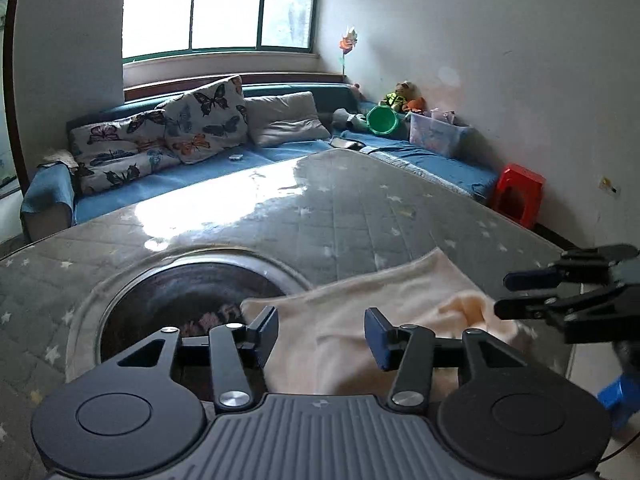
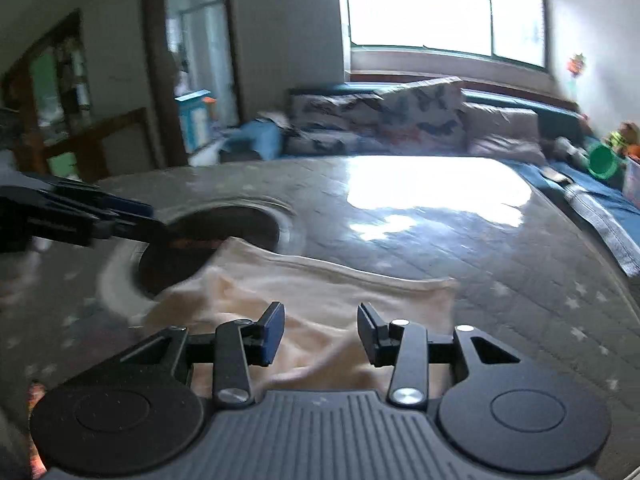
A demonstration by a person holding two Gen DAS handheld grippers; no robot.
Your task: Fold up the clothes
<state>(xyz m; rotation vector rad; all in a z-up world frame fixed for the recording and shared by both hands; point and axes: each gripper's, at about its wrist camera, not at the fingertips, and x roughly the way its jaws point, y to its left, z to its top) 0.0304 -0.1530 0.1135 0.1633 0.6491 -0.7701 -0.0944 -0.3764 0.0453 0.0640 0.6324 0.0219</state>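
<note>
Cloth: soft cream garment (image 1: 360, 312), rumpled, lying on the quilted star-print bench (image 1: 360, 208) beside its round metal-rimmed pit (image 1: 192, 300).
Left tongs (image 1: 321, 338): parted, empty.
Right tongs (image 2: 320, 334): parted, empty.

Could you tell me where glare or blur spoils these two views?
Left wrist view: sharp, but window glare whitens the quilted table cover. Right wrist view: motion blur softens the sofa cushions and cream garment, and a similar glare patch washes out the cover.
</note>
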